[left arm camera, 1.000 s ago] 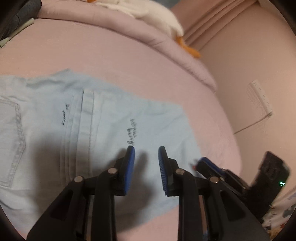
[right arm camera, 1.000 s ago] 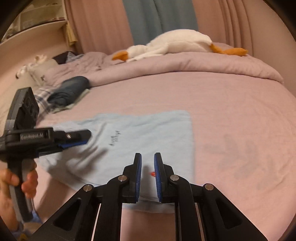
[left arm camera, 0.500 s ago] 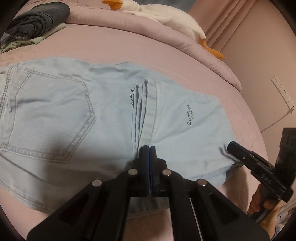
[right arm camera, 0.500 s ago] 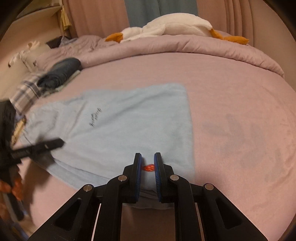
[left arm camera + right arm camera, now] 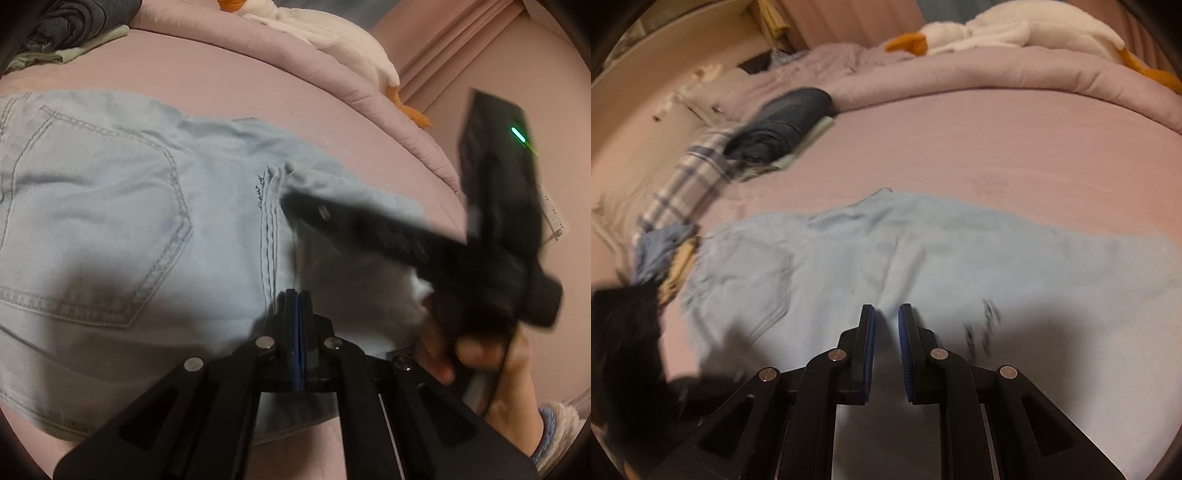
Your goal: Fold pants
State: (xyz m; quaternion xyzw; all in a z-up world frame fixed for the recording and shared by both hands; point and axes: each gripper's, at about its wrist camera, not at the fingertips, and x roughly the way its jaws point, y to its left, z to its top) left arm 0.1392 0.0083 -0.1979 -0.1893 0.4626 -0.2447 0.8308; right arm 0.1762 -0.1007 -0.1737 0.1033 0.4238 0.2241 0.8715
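The light blue pants (image 5: 122,221) are spread out flat on the pink bed (image 5: 229,92), back pocket facing up. The left tongs (image 5: 297,295) are pressed completely together right at the stitched seam near the front edge; can't tell if any fabric is actually pinched in there. The right tongs (image 5: 886,314) are over the pants with only a narrow gap between the blue pads and nothing in it. Further back there's a rolled dark garment (image 5: 779,122) and a white plush goose (image 5: 1015,29) on the duvet.
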